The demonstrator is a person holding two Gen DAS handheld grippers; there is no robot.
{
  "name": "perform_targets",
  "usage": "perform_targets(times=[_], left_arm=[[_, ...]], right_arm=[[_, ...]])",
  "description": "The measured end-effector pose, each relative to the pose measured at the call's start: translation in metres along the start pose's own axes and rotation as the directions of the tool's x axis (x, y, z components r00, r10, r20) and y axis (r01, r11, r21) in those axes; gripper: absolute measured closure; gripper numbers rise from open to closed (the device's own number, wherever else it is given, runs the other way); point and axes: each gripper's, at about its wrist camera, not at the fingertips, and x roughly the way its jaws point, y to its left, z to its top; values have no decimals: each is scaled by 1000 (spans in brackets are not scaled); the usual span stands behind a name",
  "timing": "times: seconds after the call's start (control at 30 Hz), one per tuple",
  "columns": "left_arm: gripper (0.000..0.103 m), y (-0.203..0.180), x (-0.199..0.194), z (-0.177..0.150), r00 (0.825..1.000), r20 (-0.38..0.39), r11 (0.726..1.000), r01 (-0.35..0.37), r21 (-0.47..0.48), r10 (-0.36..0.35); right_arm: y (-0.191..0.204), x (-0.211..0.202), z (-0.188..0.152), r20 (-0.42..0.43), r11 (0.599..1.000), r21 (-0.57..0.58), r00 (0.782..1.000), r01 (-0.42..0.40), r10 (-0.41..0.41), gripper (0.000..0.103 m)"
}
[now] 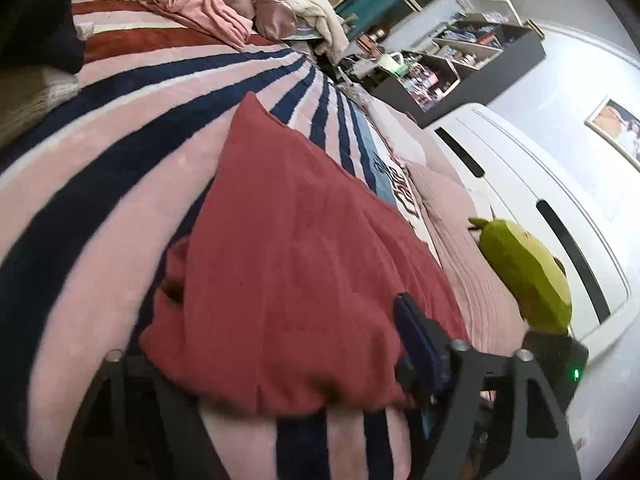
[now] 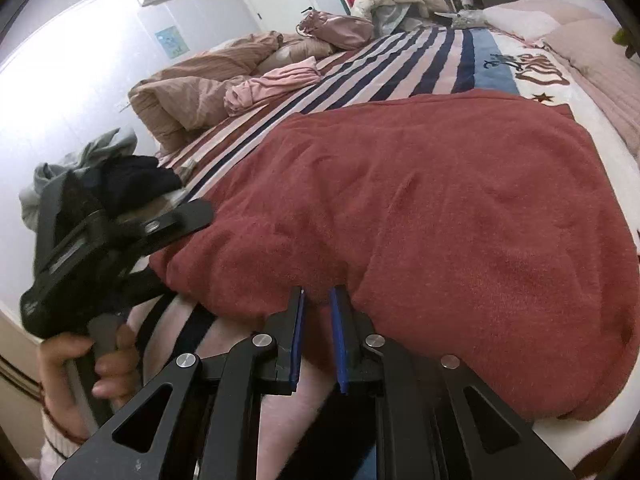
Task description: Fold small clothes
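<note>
A dark red knitted garment [image 1: 288, 240] lies spread on the striped bedcover [image 1: 100, 160]; it also shows in the right wrist view [image 2: 440, 208]. My left gripper [image 1: 280, 384] reaches over the garment's near edge; cloth covers the space between its fingers [image 1: 416, 340], and it seems to hold that edge. In the right wrist view the left gripper [image 2: 188, 220] sits at the garment's left corner. My right gripper [image 2: 318, 296] has its blue-padded fingers [image 2: 298, 336] nearly closed on the garment's near hem.
Pink clothes [image 1: 192, 4] and beige bedding [image 2: 200, 84] lie at the far end of the bed. Dark and grey clothes [image 2: 120, 176] are piled at the left. A green plush toy [image 1: 524, 272] sits by the pink pillow [image 1: 460, 216]. Shelves [image 1: 460, 56] stand beyond.
</note>
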Motion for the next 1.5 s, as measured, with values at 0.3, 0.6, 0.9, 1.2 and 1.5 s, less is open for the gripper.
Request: perform_targets(times=[0.3,0.6,0.9,1.2,1.5], left_arm=[[88,-23,4,14,997,13,993,-76,95,75],[91,-127,13,5,979,109,879,-202,432,172],[91,-200,99,-76,963,-199,696,17,717,182],[60,-177,87,-72,945,-327,808,183,560,12],[46,-157,13,-47,982,-188,824,85,561,27]], right_arm=[[-26,-44,8,88,994,69,993,-88,81,83],[-91,-120,-7,255,985,169,967,-46,2,80],[-138,-160,-26,324,966,255,945,-48,-39,80],[-155,-165,-36,336,951,301,941,-72,-35,80],[-73,-159,1,350,982,37,923,-187,162,80]])
